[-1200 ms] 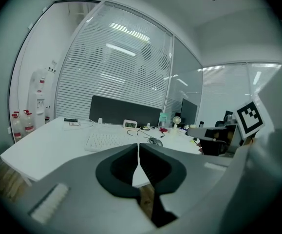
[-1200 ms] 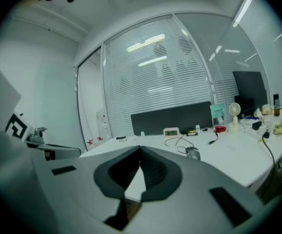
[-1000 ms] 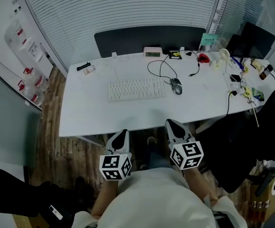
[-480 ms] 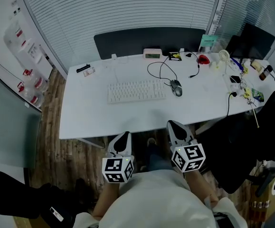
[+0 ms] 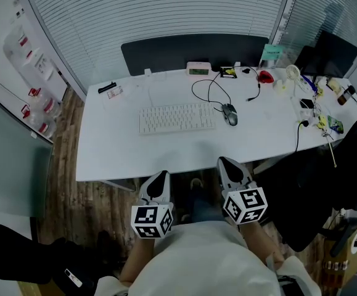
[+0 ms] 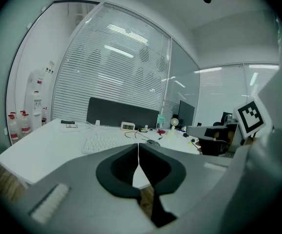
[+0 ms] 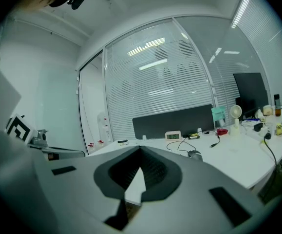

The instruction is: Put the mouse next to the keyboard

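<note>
Mouse (image 5: 229, 113) first: it lies on the white desk (image 5: 129, 150), just beside the right end of the keyboard (image 5: 177, 117), with its cable looping off toward the back. By my reckoning the placing looks done, and nothing is in hand right now. Left gripper (image 5: 161, 177) and right gripper (image 5: 226, 166) hang short of the desk's near edge, well apart from mouse and keyboard. Each has its jaws pressed together on nothing. Any further nudge would call for a long reach forward, with the jaws opened first. Count: one mouse, one keyboard, two grippers, one digital clock (image 5: 198, 68) at the back.
</note>
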{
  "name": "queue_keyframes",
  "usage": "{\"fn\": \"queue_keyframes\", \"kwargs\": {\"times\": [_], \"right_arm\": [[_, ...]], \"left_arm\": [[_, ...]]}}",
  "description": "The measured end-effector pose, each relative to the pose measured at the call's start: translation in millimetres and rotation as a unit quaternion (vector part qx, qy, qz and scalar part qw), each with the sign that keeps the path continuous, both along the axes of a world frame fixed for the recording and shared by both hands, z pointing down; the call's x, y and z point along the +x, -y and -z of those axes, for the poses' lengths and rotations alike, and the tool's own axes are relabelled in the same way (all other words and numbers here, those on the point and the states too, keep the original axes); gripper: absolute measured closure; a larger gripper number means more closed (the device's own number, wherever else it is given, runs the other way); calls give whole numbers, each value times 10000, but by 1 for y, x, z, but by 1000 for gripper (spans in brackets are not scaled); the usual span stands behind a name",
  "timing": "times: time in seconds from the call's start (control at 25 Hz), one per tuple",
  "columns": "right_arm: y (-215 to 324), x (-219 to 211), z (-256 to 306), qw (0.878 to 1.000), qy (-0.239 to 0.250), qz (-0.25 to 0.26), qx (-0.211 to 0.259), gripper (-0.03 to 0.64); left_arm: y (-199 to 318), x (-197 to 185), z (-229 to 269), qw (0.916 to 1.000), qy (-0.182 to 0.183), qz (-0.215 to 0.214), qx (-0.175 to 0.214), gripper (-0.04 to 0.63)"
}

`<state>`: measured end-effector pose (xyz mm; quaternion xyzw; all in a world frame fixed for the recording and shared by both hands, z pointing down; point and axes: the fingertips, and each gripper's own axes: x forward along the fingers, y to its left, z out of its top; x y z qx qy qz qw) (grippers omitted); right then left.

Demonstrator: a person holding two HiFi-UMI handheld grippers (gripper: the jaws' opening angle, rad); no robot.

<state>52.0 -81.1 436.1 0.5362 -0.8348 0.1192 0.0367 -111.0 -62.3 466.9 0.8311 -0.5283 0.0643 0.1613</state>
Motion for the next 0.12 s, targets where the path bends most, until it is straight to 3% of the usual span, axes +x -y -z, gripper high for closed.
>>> {"fn": "queue_keyframes", "kwargs": {"times": [0.12], "right_arm": [[4,1,0,10000,14,-22,9,615]], "left_arm": [[4,-1,1,10000,-5,-20,11,584]]}}
